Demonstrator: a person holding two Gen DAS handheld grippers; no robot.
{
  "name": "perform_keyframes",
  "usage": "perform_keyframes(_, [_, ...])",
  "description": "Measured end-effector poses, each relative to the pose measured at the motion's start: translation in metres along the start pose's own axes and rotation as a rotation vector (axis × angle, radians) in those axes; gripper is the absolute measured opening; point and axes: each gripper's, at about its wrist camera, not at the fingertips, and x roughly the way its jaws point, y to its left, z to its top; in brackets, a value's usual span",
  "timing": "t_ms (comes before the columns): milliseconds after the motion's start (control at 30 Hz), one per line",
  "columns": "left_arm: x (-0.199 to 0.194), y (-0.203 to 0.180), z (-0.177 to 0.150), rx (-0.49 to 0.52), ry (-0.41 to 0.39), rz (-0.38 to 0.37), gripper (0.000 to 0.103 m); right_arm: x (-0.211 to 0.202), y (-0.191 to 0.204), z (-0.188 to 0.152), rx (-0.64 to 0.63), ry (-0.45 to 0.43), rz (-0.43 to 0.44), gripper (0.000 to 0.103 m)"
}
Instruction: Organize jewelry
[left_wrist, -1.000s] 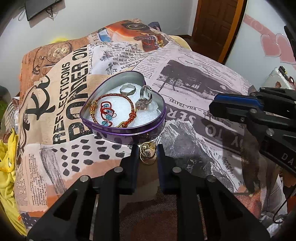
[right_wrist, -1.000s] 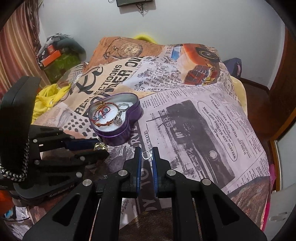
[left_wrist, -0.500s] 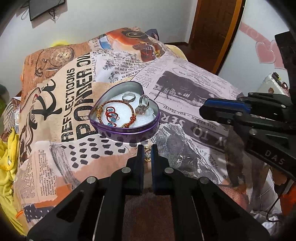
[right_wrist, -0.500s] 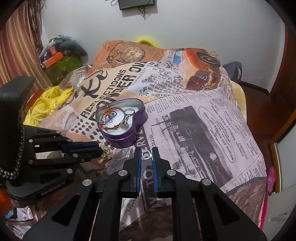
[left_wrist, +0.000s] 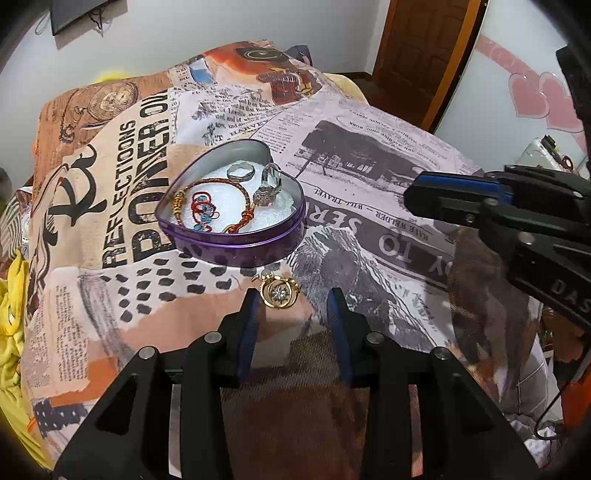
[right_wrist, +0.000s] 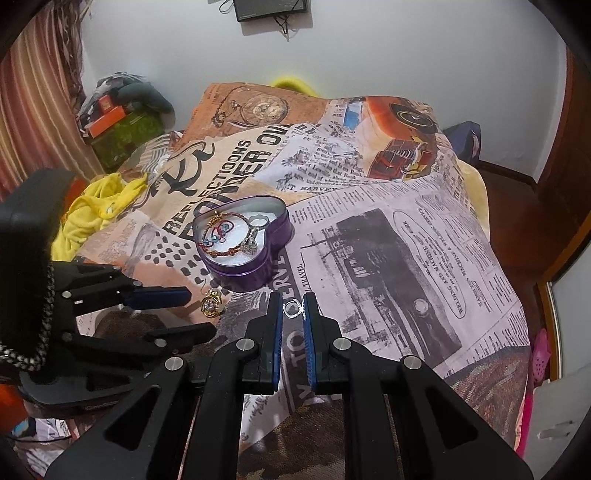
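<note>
A purple heart-shaped tin (left_wrist: 236, 247) sits on the printed bedspread and holds a red-gold bracelet (left_wrist: 218, 206), a silver ring (left_wrist: 241, 172) and a stone ring (left_wrist: 269, 188). A gold earring (left_wrist: 279, 292) lies on the cloth just in front of the tin, between the tips of my open left gripper (left_wrist: 293, 301), untouched. In the right wrist view the tin (right_wrist: 255, 273) and gold earring (right_wrist: 211, 307) show to the left. My right gripper (right_wrist: 293, 308) stands slightly apart around a small silver ring (right_wrist: 292, 308); contact is unclear.
The bed is covered by a newspaper-print blanket (left_wrist: 369, 177). A yellow cloth (right_wrist: 96, 206) lies at the bed's left edge. A curtain and a box pile (right_wrist: 122, 122) stand at the far left, a wooden door (left_wrist: 417, 55) at the right.
My left gripper was shut on the gold earring and has opened; the earring now lies on the cloth. The right gripper's jaws have parted slightly around the silver ring.
</note>
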Motion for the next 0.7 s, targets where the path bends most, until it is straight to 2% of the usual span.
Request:
perform_keyframes(167, [0.009, -0.001, 0.004, 0.004, 0.002, 0.014, 0.035, 0.002, -0.005, -0.002, 0.011, 0.007, -0.003, 0.009])
perform_keyframes(233, [0.010, 0.001, 0.005, -0.003, -0.004, 0.020, 0.031, 0.003, -0.006, -0.003, 0.013, 0.009, -0.002, 0.009])
perform_keyframes(300, [0.011, 0.003, 0.006, -0.012, -0.009, 0.029, 0.020, 0.004, -0.006, -0.004, 0.013, 0.011, -0.001, 0.010])
perform_keyframes(333, [0.011, 0.004, 0.006, -0.014, -0.011, 0.033, 0.019, 0.004, -0.006, -0.004, 0.014, 0.013, 0.000, 0.010])
perform_keyframes(700, [-0.005, 0.009, 0.000, -0.030, -0.048, 0.029, 0.019, 0.004, -0.001, -0.002, 0.003, 0.012, 0.006, 0.009])
